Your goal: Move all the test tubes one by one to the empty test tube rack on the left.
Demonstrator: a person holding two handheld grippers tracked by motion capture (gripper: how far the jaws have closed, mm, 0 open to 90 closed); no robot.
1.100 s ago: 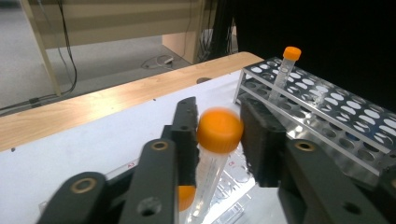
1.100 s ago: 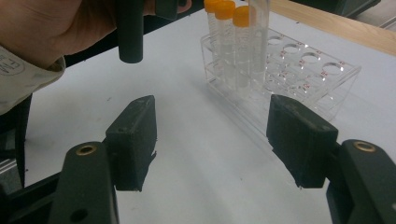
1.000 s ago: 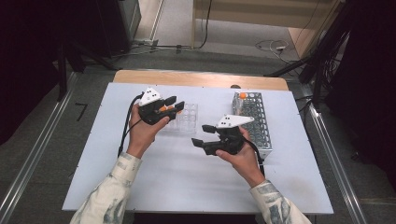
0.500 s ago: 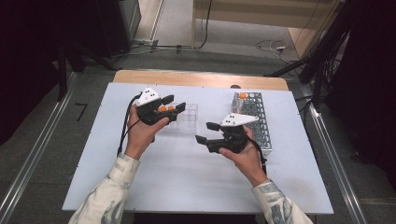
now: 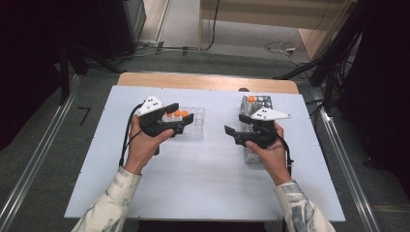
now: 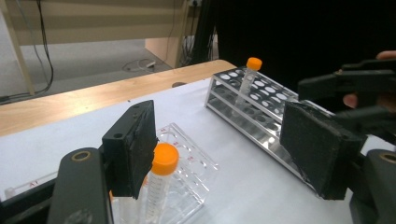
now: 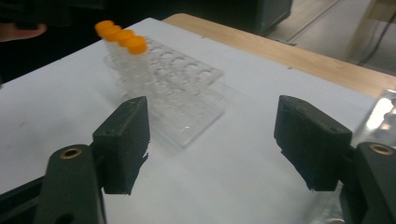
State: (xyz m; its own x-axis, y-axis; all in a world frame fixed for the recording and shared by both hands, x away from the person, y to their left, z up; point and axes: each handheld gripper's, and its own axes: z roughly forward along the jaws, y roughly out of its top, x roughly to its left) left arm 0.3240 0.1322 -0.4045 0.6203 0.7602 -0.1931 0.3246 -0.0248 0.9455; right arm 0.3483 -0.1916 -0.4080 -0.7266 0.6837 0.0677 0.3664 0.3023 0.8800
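Orange-capped tube (image 6: 161,179) upright in clear rack (image 5: 193,123), left tongs (image 5: 180,118) just opened around it, right tongs (image 5: 238,124) apart, empty.

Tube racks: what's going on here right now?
A person works with two hand-held grippers between a clear plastic rack and a metal rack. The left gripper is at the clear rack; its jaws have just been opening, and an orange-capped tube stands in the rack beside one pad, not pinched. The right gripper is open and empty, beside the metal rack, where a single orange-capped tube stands.
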